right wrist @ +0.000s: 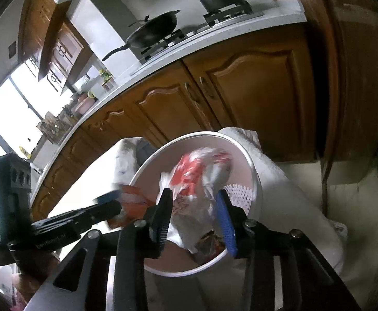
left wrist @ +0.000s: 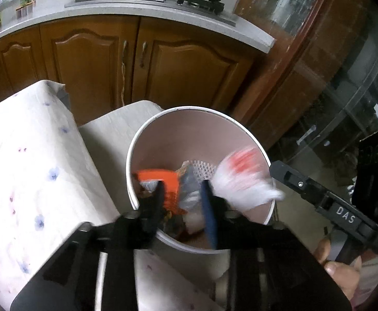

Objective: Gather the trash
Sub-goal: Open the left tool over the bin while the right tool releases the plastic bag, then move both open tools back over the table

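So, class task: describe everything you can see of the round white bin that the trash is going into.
The bin is a round, open-topped tub with a thin white rim and a smooth, pale pinkish inner wall; it looks like plastic. It stands upright beside a table under a white floral cloth, in front of brown wooden cabinet doors. Inside lie an orange wrapper, a white mesh piece and a crumpled white-and-red plastic bag. Both tools hover over its opening.

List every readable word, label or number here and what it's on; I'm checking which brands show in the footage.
"DAS": white letters on the black body of the right gripper, seen from the left wrist view.
Embossed lettering on the left gripper body: too blurred to read.
Red print on the white plastic bag: blurred, unreadable.
Orange packet: no legible text.
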